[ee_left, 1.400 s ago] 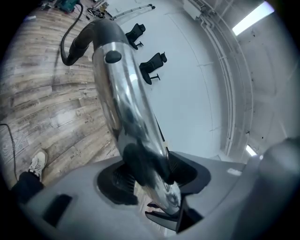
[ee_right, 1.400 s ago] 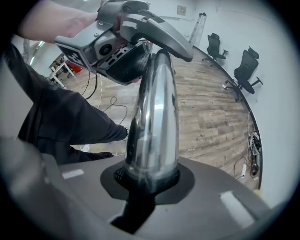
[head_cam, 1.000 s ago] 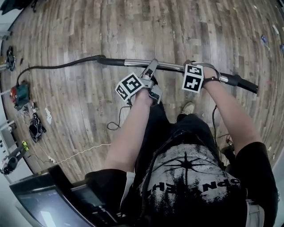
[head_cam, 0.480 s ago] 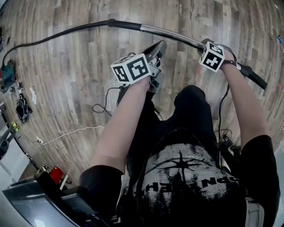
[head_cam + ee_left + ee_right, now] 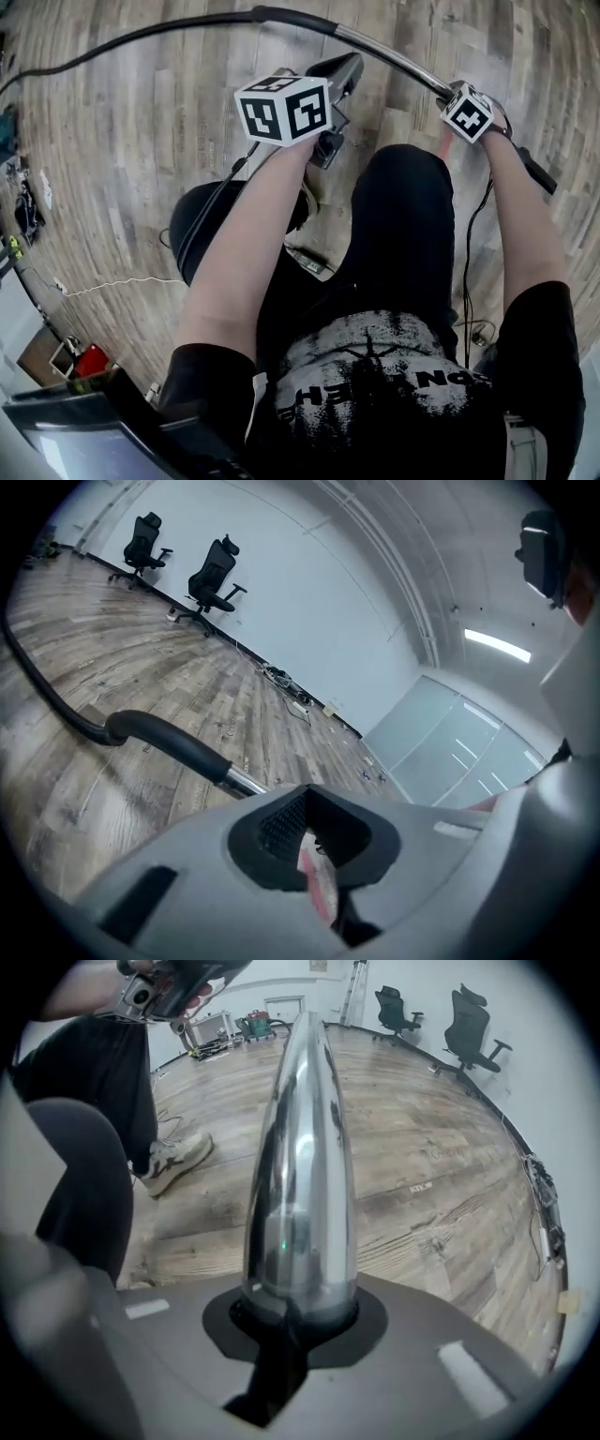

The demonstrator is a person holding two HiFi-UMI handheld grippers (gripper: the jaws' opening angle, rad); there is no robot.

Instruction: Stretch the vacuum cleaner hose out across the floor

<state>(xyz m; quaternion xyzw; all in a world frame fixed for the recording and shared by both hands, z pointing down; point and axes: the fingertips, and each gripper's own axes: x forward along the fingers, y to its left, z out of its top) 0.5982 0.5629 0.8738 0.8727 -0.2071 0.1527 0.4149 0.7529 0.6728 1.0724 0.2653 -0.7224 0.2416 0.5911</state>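
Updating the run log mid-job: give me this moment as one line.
left gripper: open, empty | right gripper: shut on chrome wand | black hose: runs left from wand over wood floor

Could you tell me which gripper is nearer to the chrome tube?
Right. The right gripper is clamped on the chrome tube; the left gripper sits apart from it, jaws empty.

My head camera looks steeply down past my arms to the wood floor (image 5: 112, 141). My left gripper (image 5: 314, 834) camera faces low across it; my right gripper (image 5: 295, 1312) camera hugs the metal tube (image 5: 300, 1147), seen in all three.
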